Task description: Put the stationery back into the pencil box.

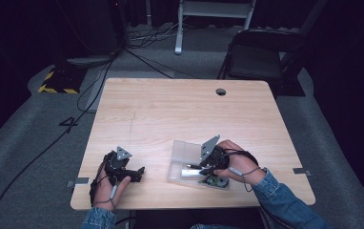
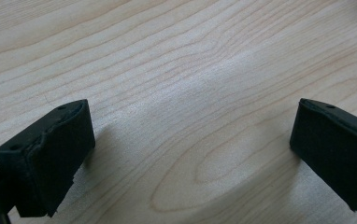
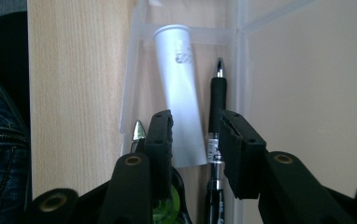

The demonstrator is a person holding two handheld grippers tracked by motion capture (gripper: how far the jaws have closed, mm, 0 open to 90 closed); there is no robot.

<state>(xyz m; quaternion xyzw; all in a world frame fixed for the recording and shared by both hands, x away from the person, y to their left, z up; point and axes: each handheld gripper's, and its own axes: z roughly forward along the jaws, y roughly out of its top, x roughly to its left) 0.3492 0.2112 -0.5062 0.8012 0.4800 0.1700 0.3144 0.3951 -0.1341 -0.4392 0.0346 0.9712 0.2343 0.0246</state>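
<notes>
Starting at seven o'clock on the bench (image 1: 180,109): spotting the left claw (image 1: 131,172) lying low over bare wood, jaws gaping wide, gripping nothing.

Sliding across to five o'clock: picking out the clear box (image 1: 182,153), lid flung open toward twelve. Peering inside through the right gripper view: finding a white tube (image 3: 179,84) lying lengthwise, cap end pointing to twelve, with a black pen (image 3: 217,98) just beside it at three o'clock. Also noting a silver tip (image 3: 138,130) and a green piece (image 3: 165,207) down at seven, both partly hidden.

Arriving at the right claw (image 3: 195,135): hanging over the box with jaws parted only narrowly, framing the flat crimped end of the tube and the pen barrel, apparently squeezing neither.

Judging the handling now: treating the tube as light and soft, likely denting under a hard pinch, so favouring the flat crimped end or a gentle hold mid-body. Rating the pen as stiff, slim and prone to rolling, so pinching across its rubbery grip section. Minding the thin box wall (image 3: 132,70) while closing.
</notes>
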